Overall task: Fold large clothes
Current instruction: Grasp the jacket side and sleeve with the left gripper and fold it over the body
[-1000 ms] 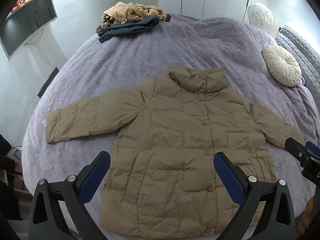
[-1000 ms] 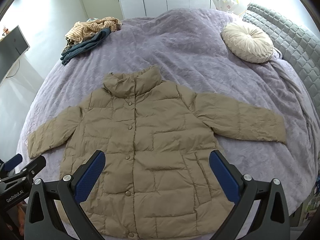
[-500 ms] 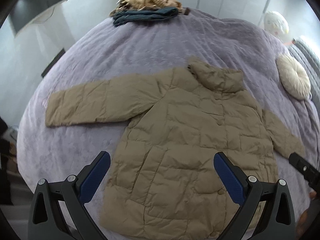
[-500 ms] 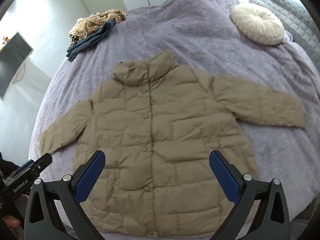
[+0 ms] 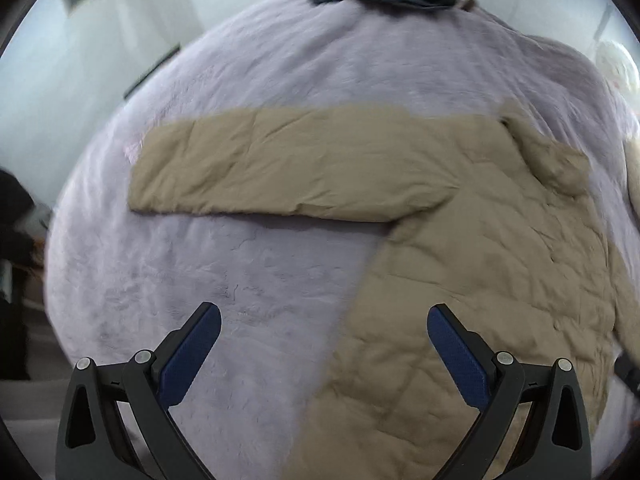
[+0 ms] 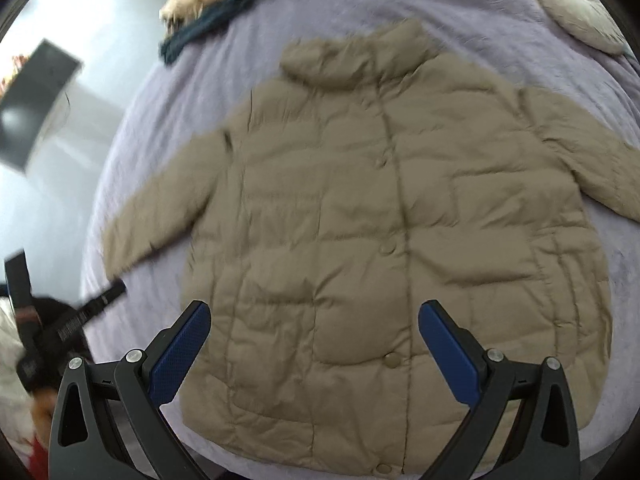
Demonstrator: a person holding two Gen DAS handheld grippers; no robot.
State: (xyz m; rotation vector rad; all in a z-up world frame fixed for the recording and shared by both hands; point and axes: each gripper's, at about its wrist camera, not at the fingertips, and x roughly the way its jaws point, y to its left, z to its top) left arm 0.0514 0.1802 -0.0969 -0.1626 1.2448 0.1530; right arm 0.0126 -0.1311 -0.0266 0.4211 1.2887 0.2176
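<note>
Jacket [image 6: 360, 208]: flat on the purple bed [image 5: 200, 280], front up, buttoned, collar toward 12 o'clock in the right view.
Left sleeve [image 5: 280, 172]: stretched straight out, long axis 9-to-3 o'clock in the left view, cuff at 9 o'clock.
Left gripper [image 5: 324, 340]: jaws spread wide, pinching nothing; above bare bed, sleeve at 12 o'clock, jacket side edge at 3 o'clock.
Right gripper [image 6: 314, 334]: jaws spread wide, empty; above the lower front panel, hem at 6 o'clock.
Right sleeve [image 6: 580, 168]: runs off toward 3 o'clock in the right view.
Nearer hand: left, for the left sleeve.
Likely next move: sleeve folded in across the body, along its long axis toward 3 o'clock.
Stage: judged at the start, no fold made yet.
</note>
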